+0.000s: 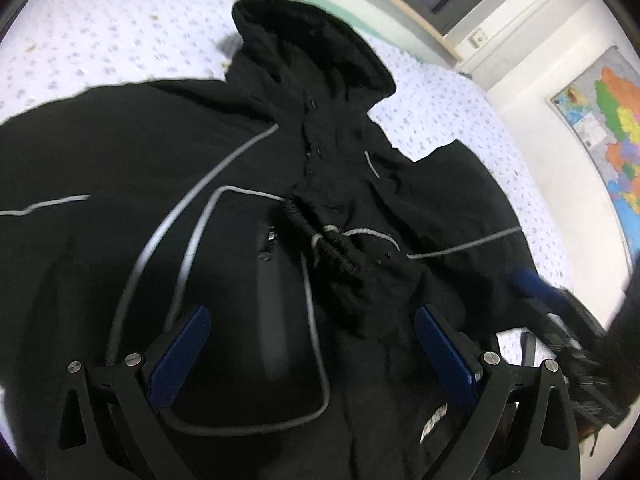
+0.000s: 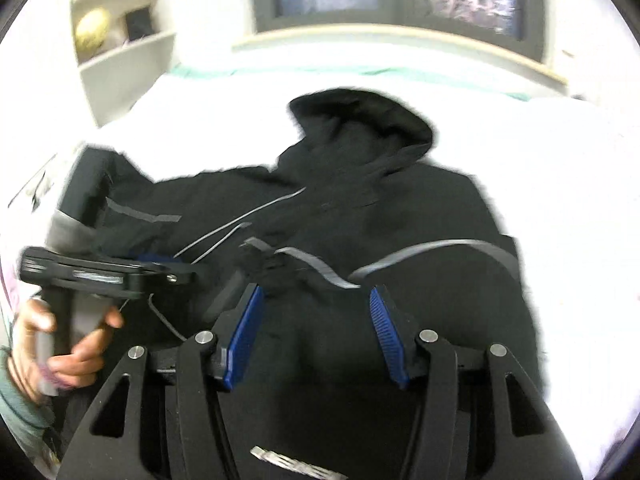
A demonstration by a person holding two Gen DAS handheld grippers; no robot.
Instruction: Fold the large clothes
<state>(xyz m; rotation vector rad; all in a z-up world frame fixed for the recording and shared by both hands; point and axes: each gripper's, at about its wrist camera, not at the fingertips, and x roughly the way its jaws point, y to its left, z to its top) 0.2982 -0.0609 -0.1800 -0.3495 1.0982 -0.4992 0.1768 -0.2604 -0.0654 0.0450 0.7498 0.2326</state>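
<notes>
A large black hooded jacket [image 1: 248, 152] with grey reflective piping lies front up on a white patterned bed sheet [image 1: 100, 32], its hood [image 1: 312, 40] toward the far side. It also shows in the right wrist view [image 2: 400, 208]. My left gripper [image 1: 312, 316] is open and empty, hovering over the jacket's chest. My right gripper [image 2: 316, 296] is open and empty over the jacket's lower front. The left gripper [image 2: 160, 264], held by a hand, shows at the left of the right wrist view. The right gripper [image 1: 536, 284] shows blurred at the right edge of the left wrist view.
A window with a wooden sill [image 2: 400, 40] runs behind the bed. A white shelf unit [image 2: 120, 48] stands at the back left. A coloured map [image 1: 608, 128] hangs on the wall to the right. A green bed edge [image 2: 304, 70] lies under the sill.
</notes>
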